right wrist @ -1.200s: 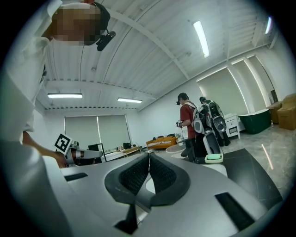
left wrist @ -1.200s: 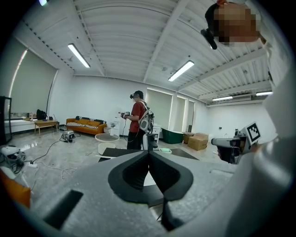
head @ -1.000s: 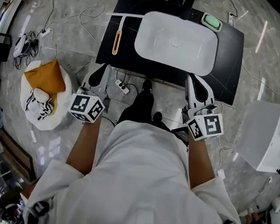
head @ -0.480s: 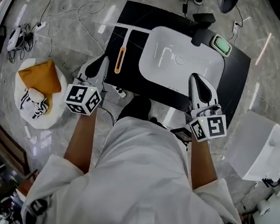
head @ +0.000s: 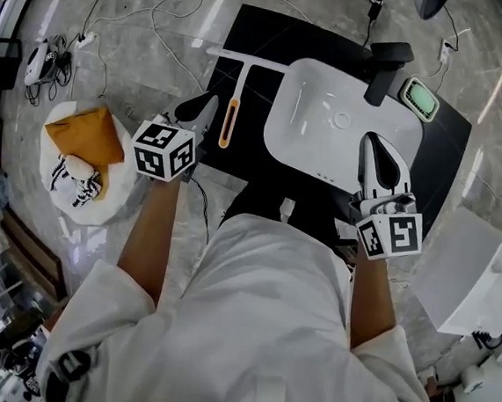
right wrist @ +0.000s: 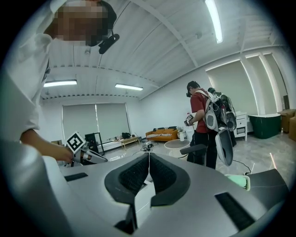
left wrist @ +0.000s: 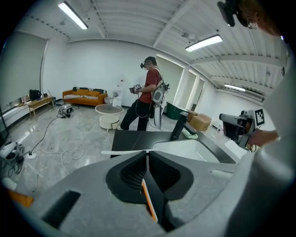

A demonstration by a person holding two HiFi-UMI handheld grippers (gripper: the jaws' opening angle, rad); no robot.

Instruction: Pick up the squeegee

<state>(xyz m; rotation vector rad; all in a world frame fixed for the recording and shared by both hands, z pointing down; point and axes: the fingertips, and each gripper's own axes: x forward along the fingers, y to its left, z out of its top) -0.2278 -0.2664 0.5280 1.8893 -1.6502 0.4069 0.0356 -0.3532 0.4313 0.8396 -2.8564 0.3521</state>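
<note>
A squeegee [head: 231, 114] with an orange-inset handle lies on the black counter [head: 275, 37], left of the white basin [head: 322, 154], with its blade at the far end. The left gripper [head: 204, 108], its fingers [head: 196, 111] together, hangs just left of the handle. The right gripper [head: 376, 146], also closed, is over the basin's near right edge. A black faucet [head: 384, 63] and a green sponge [head: 420, 99] sit at the far right. On the floor at the left, a round white table [head: 99, 215] carries an orange cushion [head: 85, 136].
</note>
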